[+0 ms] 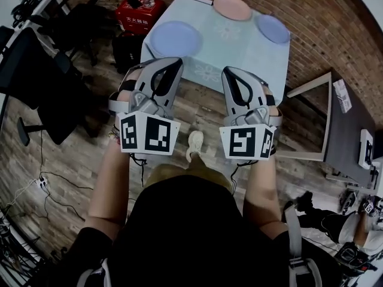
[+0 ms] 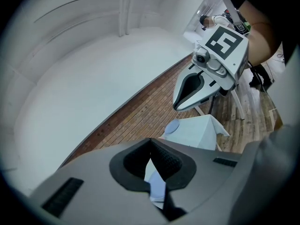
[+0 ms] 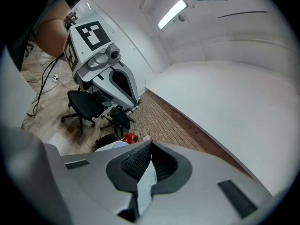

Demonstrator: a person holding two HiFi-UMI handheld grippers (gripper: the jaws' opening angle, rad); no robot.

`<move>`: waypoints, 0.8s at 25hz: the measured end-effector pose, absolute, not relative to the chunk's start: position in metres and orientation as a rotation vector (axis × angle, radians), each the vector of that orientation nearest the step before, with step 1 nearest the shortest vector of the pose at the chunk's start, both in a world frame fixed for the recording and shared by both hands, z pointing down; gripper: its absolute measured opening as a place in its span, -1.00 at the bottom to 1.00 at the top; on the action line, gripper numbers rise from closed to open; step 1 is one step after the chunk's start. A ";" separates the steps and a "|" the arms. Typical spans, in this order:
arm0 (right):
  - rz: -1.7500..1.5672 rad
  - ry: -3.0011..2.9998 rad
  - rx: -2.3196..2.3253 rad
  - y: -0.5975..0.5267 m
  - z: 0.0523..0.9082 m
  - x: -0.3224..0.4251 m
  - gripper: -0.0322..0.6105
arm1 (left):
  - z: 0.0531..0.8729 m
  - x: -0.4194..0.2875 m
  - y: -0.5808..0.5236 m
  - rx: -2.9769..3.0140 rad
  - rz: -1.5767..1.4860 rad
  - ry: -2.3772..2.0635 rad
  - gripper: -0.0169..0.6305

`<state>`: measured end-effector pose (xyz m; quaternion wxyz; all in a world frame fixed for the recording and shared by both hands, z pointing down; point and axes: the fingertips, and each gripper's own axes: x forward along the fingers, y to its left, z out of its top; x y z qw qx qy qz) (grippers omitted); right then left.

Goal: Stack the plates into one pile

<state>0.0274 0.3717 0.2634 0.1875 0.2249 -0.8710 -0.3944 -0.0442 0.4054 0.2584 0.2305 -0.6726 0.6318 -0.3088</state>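
The left gripper (image 1: 172,62) and the right gripper (image 1: 231,72) are held side by side, pointing nearly level. Each one's own view shows its jaws brought together at the tips with nothing between them.

Ahead of both stands a table covered in a pale blue-green cloth (image 1: 239,55), its near edge just beyond the jaw tips. All three plates lie apart on it, none stacked:
- A large round pale-blue plate (image 1: 174,39) sits straight ahead of the left gripper and nearest to it.
- A round pink plate (image 1: 232,7) lies at the far edge, ahead of the right gripper.
- A smaller round blue plate (image 1: 273,28) rests ahead of the right gripper and off to its right.

A red box (image 1: 134,15) stands on the floor beyond the left gripper, beside the table's far left corner.
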 end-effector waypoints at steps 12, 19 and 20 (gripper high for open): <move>-1.084 -2.507 0.526 0.263 0.275 0.003 -0.79 | 0.270 -0.065 0.300 -1.827 -0.935 1.802 -0.88; -1.060 -2.549 0.458 0.211 0.286 -0.010 -0.79 | 0.282 -0.076 0.244 -1.803 -0.972 1.849 -0.88; -1.063 -2.555 0.443 0.204 0.287 -0.012 -0.79 | 0.283 -0.077 0.236 -1.800 -0.976 1.851 -0.88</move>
